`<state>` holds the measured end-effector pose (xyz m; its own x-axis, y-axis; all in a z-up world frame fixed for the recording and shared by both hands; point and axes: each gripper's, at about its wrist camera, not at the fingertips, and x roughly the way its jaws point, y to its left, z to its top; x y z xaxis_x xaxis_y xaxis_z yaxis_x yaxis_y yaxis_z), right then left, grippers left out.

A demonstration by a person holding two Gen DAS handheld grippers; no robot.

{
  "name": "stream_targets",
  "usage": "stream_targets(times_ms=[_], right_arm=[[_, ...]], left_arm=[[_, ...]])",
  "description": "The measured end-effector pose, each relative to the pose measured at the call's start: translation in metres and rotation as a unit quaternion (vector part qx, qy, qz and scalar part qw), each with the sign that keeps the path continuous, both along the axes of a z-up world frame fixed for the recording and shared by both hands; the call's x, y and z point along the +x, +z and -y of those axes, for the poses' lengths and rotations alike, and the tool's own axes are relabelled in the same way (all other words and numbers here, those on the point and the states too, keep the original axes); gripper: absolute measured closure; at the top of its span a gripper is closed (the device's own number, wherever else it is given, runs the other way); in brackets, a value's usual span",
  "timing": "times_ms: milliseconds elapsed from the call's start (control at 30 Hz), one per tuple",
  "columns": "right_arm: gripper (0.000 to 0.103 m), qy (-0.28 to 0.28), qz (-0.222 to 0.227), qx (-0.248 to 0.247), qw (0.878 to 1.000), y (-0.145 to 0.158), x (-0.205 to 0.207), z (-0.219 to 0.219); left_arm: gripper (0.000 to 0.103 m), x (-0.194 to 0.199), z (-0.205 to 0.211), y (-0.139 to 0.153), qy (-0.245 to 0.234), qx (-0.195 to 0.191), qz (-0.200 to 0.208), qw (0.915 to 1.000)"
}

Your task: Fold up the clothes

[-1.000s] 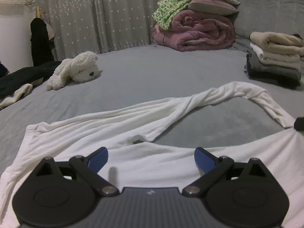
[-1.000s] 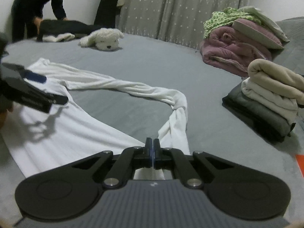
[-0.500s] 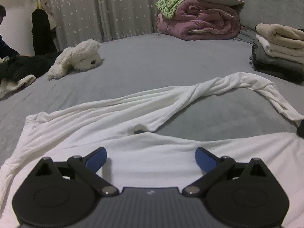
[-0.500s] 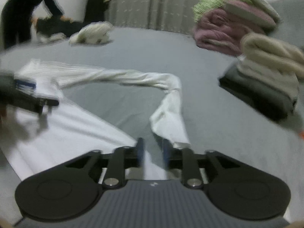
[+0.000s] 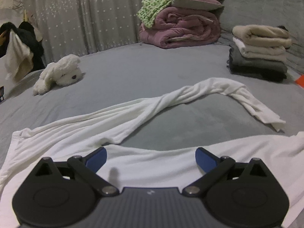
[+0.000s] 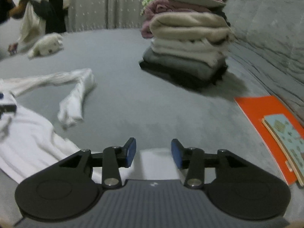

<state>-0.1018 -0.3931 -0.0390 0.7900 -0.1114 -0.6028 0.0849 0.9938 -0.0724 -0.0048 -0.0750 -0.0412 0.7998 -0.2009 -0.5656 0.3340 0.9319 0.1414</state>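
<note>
Grey bed point(image 5: 152, 72): bears every item listed.
White long-sleeved top point(image 5: 155, 167): body spread flat beneath and ahead of the left gripper's jaws; one sleeve point(image 5: 171, 98) twisted, trailing well beyond them, cuff bent back toward the body.
Folded stack point(image 6: 188, 47): far ahead of the right jaws, finished.
Left gripper point(image 5: 151, 157): jaws wide apart, nothing between.
Right gripper point(image 6: 153, 153): jaws opening, white cloth lying below the gap, not pinched.
Step, as judged: arranging the sleeve. Next move calls for regripping the cuff and laying it across the body.
</note>
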Motion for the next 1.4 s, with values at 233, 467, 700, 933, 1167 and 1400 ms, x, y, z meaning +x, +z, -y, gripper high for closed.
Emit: stream_targets(times_ms=[233,467,700,933,1167,1400], right_arm=[[0.100,0.004,0.007,-0.002,1.000,-0.015,0.003,-0.001],[0.100,-0.073,0.069,-0.083,0.991,-0.002,-0.007,-0.012],[0.100,-0.098,0.022,-0.069,0.993,-0.020,0.012,0.000],[0.086,-0.102,0.030,-0.086,0.991,-0.009,0.009,-0.011],[0.056,-0.033,0.067,-0.078,0.994,0.013,0.003,-0.053],[0.051,0.091,0.052,-0.030,0.994,0.008,0.019,-0.118]], left_arm=[[0.003,0.000,0.007,-0.005,0.004,0.010,0.000,0.9999],[0.003,-0.003,0.007,-0.004,0.004,0.013,0.012,0.9998],[0.003,-0.002,0.009,-0.005,0.002,0.014,0.009,0.9999],[0.003,-0.008,0.007,-0.001,-0.002,0.014,0.023,0.9996],[0.003,-0.017,0.002,0.005,-0.023,0.023,0.044,0.9985],[0.003,-0.025,-0.010,0.004,-0.043,0.033,0.039,0.9978]])
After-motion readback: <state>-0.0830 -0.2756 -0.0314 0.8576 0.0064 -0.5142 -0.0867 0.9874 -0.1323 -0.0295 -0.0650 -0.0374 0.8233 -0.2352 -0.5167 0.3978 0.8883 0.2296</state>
